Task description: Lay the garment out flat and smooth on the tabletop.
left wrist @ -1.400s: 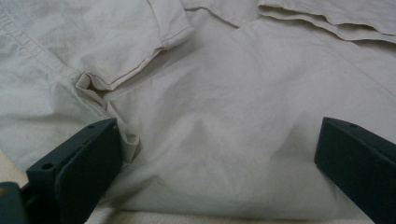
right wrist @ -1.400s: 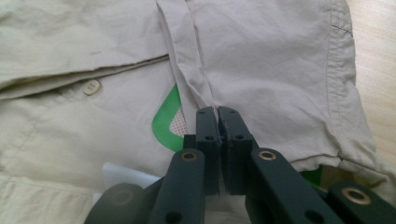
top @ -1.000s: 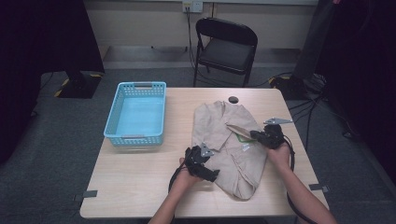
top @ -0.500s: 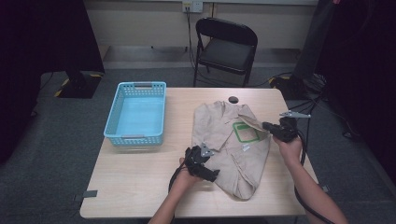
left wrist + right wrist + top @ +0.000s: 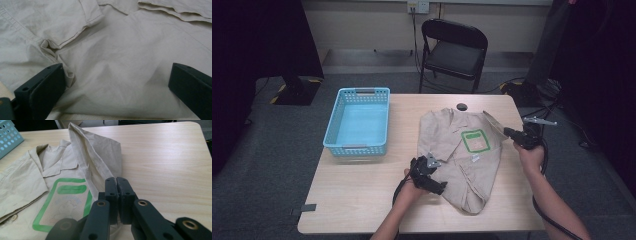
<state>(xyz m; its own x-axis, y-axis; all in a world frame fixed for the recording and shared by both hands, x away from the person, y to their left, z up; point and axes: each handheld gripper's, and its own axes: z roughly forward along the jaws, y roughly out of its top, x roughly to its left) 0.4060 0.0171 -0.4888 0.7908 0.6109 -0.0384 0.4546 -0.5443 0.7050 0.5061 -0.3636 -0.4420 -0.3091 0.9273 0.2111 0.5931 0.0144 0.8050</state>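
High view: beige shirt (image 5: 459, 160) lies on the surface (image 5: 362, 195), long axis front to back; right gripper (image 5: 507, 131) lifts its sleeve (image 5: 492, 121) rightward.
Left gripper view: left gripper (image 5: 115, 82) released, straddling cloth.
Right gripper view: jaws clenched on sleeve.

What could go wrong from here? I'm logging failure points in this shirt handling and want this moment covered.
The right tongs pinch just a thin edge of the shirt flap; it could slip free as the flap is drawn out. The left tongs stand open on the cloth, pressing but not gripping, so the whole shirt may drag toward the table edge. The flap may also fall back over the green patch.
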